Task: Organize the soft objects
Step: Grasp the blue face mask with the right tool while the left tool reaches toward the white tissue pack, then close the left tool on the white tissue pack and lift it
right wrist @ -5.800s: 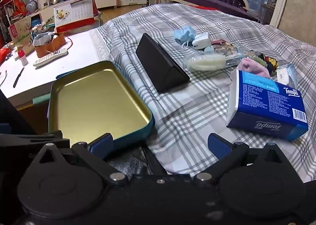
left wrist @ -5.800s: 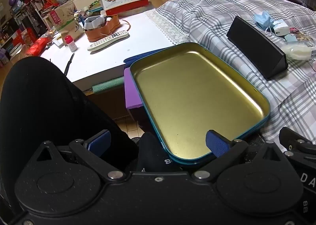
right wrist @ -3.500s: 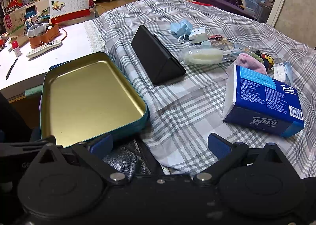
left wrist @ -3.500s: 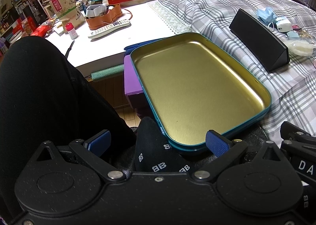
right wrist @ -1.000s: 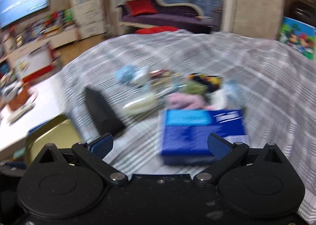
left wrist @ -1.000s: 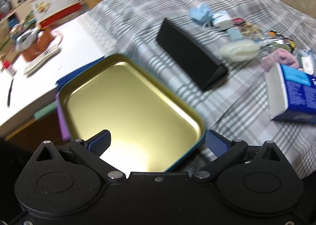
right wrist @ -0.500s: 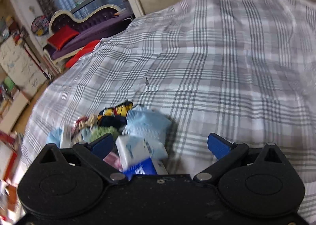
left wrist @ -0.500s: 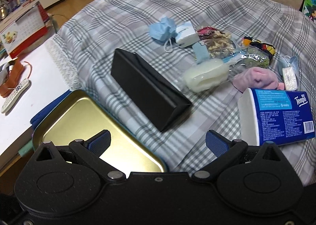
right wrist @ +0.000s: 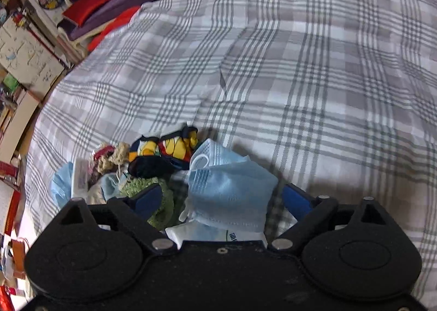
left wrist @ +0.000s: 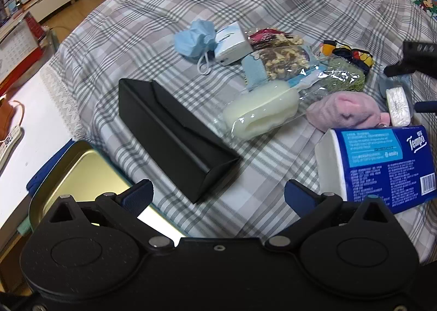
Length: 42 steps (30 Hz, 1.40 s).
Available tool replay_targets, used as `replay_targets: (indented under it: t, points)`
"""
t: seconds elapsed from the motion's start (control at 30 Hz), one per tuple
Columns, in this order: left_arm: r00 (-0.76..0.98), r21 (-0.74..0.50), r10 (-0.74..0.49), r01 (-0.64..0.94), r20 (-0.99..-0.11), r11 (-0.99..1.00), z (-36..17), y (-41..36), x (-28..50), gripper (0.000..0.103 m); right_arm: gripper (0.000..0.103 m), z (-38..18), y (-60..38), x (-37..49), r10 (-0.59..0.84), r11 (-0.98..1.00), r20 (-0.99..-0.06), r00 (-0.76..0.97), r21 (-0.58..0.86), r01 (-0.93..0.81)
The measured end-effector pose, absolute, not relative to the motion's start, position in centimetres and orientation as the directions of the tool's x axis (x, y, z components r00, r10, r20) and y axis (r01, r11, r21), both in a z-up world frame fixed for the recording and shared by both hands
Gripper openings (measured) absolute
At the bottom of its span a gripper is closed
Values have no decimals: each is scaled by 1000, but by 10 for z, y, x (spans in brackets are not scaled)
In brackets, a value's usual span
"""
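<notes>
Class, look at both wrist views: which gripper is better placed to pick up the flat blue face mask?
Right. The right gripper straddles the blue face mask, its jaws just closing. The left gripper hovers open between the black case and the gold tray.

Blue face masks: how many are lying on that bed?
2 that I can make out. One crumpled mask lies at the far left of the pile, beside a small white packet. Another mask sits between the right gripper's open jaws. More may be buried underneath.
</notes>
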State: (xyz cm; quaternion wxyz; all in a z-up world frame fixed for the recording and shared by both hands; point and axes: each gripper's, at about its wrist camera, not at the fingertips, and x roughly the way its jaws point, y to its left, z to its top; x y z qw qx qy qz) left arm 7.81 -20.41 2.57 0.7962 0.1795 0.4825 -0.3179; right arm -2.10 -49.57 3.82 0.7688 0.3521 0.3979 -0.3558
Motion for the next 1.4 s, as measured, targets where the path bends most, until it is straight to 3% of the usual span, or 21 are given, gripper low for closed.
replay_targets:
  t: [0.1, 0.13, 0.27, 0.57, 0.77, 1.17, 1.4]
  points:
    - [314, -38, -351, 696, -882, 717, 28, -213, 81, 99, 68, 28, -495, -18, -251, 524, -871, 421, 244, 816]
    - [308, -44, -359, 702, -881, 711, 29, -217, 82, 99, 56, 27, -495, -19, -259, 523, -873, 414, 234, 820]
    - [297, -59, -387, 723, -873, 689, 36, -233, 82, 99, 38, 29, -497, -29, -286, 513, -849, 444, 255, 820]
    - [271, -96, -447, 759, -852, 643, 57, -278, 73, 99, 36, 46, -510, -66, -423, 400, -777, 467, 303, 865]
    - [222, -96, -468, 819, -855, 565, 63, -330, 51, 99, 37, 54, -518, -93, -529, 285, -758, 381, 264, 921]
    - [72, -156, -389, 838, -918, 523, 38, -417, 30, 99, 37, 54, -528, -118, -615, 177, -746, 254, 183, 967]
    - [112, -71, -314, 852, -943, 518, 22, -446, 16, 99, 38, 54, -528, -127, -632, 140, -744, 216, 165, 976]
